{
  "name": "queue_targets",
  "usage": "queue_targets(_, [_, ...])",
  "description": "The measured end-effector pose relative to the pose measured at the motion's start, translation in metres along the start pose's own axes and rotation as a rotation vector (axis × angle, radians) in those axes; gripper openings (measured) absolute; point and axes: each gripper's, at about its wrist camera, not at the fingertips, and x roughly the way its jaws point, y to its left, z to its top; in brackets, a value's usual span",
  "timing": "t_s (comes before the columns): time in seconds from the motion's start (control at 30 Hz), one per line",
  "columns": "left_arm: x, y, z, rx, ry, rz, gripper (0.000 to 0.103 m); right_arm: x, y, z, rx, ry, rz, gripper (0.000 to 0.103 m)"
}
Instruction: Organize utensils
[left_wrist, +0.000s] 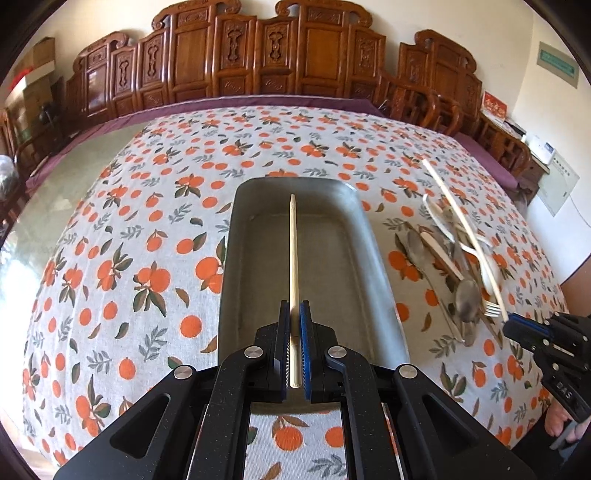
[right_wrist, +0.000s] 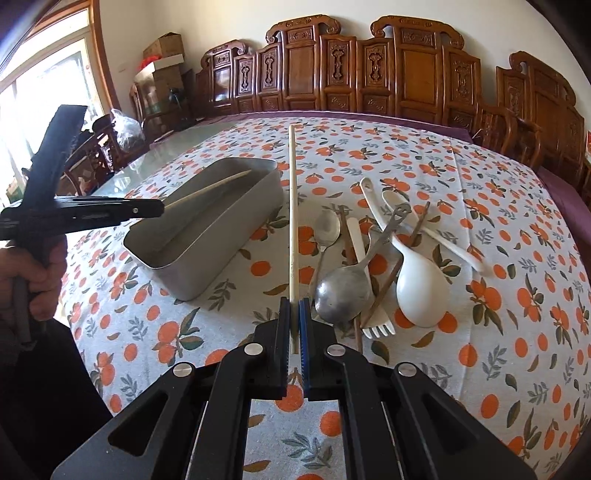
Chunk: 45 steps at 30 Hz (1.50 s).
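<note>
My left gripper (left_wrist: 294, 314) is shut on a pale wooden chopstick (left_wrist: 293, 258) that points out over the grey metal tray (left_wrist: 376, 258). From the right wrist view the same gripper (right_wrist: 160, 207) hangs above the tray (right_wrist: 221, 254) with its chopstick (right_wrist: 210, 188) slanting over it. My right gripper (right_wrist: 294, 310) is shut on a second chopstick (right_wrist: 292, 206), held above the cloth between the tray and the utensil pile. That pile holds a metal spoon (right_wrist: 341, 291), a white ladle spoon (right_wrist: 417, 291), a white fork (right_wrist: 376, 326) and brown chopsticks (right_wrist: 388, 284).
An orange-print tablecloth (right_wrist: 480, 240) covers the table. Carved wooden chairs (right_wrist: 406, 74) line its far side. A person's hand (right_wrist: 33, 280) grips the left tool's handle at the left edge. Bare glass tabletop (left_wrist: 66, 192) shows to the left of the cloth.
</note>
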Motion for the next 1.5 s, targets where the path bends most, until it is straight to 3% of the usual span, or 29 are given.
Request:
queue_targets(0.17, [0.003, 0.003, 0.001, -0.018, 0.017, -0.004, 0.004, 0.001, 0.003, 0.003, 0.009, 0.003, 0.017, 0.006])
queue_targets(0.43, [-0.020, 0.018, 0.006, -0.034, -0.044, -0.009, 0.004, 0.001, 0.029, 0.010, 0.019, 0.023, 0.071, 0.006])
queue_targets(0.83, [-0.044, 0.037, 0.011, -0.018, -0.112, 0.015, 0.004, 0.023, 0.078, 0.047, 0.069, 0.074, 0.146, 0.006])
queue_targets(1.17, [-0.054, 0.052, 0.011, -0.044, -0.130, 0.011, 0.004, 0.061, 0.093, 0.070, 0.147, 0.120, 0.142, 0.006])
queue_targets(1.5, [-0.054, 0.053, 0.012, -0.051, -0.128, 0.001, 0.004, 0.091, 0.099, 0.068, 0.188, 0.189, 0.108, 0.006])
